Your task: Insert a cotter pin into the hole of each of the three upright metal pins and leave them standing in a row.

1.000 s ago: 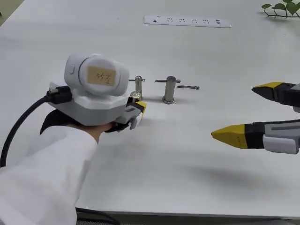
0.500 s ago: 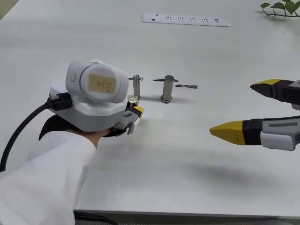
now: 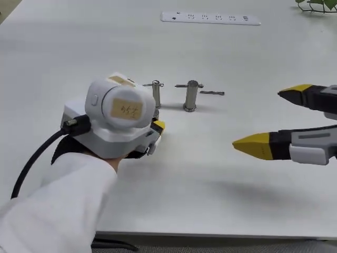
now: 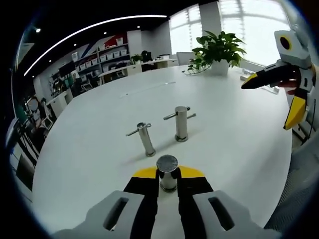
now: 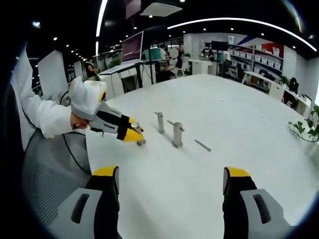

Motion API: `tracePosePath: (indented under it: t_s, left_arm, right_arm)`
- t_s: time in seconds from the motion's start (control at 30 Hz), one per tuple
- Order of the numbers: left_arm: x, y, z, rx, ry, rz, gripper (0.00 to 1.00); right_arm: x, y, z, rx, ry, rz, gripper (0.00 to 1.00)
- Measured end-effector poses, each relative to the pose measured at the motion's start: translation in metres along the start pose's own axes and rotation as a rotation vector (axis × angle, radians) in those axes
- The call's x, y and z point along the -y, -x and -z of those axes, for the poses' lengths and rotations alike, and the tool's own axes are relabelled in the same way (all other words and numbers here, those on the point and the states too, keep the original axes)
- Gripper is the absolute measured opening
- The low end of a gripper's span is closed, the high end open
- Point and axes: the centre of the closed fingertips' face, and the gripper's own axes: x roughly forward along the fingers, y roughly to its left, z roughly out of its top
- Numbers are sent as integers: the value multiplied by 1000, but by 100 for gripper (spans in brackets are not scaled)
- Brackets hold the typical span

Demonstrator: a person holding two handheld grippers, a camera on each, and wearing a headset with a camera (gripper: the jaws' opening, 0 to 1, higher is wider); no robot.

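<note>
Your left gripper (image 4: 168, 175): fingers clamped on the third pin (image 4: 167, 164), which is held upright. No cotter shows through it. Whether its base rests on the tabletop (image 3: 174, 179) cannot be told. Your right gripper (image 3: 269, 119): fingers wide apart, holding nothing, well to the right of the row.

Hazards.
(a) Just ahead of your left fingertips stands the near pin (image 4: 146, 140), and beyond it the far pin (image 4: 181, 124), each with a cotter through its head. A forward drift of the left fingers would likely knock the near pin over.
(b) The loose cotter (image 3: 212, 93) lies flat just past the far pin, on the side toward your right fingers. It is thin and low, so a shallow pinch may skid it along the tabletop or against the far pin's base.
(c) The far pin's own cotter sticks out sideways toward that spot, and your right fingers could catch it on the way in.
(d) If the third pin twists in the left fingers, its hole may turn away from the incoming cotter, and a push could then tip it.

Surroundings. A power strip (image 3: 210, 19) lies far beyond both sets of fingers, and a plant (image 4: 217, 50) stands further off. Neither obstructs. Nothing lies between your right fingers and the loose cotter.
</note>
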Motion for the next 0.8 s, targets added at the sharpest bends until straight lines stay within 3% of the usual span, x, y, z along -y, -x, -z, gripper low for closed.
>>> tracePosePath:
  t_s: [0.03, 0.17, 0.23, 0.4, 0.5, 0.6, 0.63, 0.67, 0.73, 0.8]
  left_arm:
    - [-1, 0, 1, -3, 17, 0, 11]
    - [0, 1, 3, -12, -8, -1, 11]
    - [1, 1, 10, -55, -43, 3, 13]
    - [-1, 3, 8, -54, -1, 3, 32]
    - [-2, 7, 4, -58, 19, 15, 35]
    - [-6, 12, -3, -33, 28, 21, 38]
    - [-3, 14, -13, 31, 60, 47, 40]
    - [-2, 16, -18, 54, 67, 64, 44]
    - [-2, 23, -20, 50, 37, 80, 55]
    - [-2, 28, -26, 73, 11, 100, 65]
  right_arm:
    - [0, 0, 0, 1, 0, -1, 84]
    - [-1, 0, -1, 2, -4, -2, 84]
    - [-2, 0, -1, 2, -3, -4, 84]
    - [1, 0, -1, 3, -4, -4, 84]
    - [3, 0, 0, 2, -3, -6, 84]
    - [3, 0, 0, -1, -2, -5, 84]
    - [3, 0, 0, -1, -1, -5, 84]
    - [4, 0, 0, -2, 0, -4, 84]
    - [4, 1, 1, -7, 2, -4, 83]
    - [4, 1, 1, -10, 4, -2, 83]
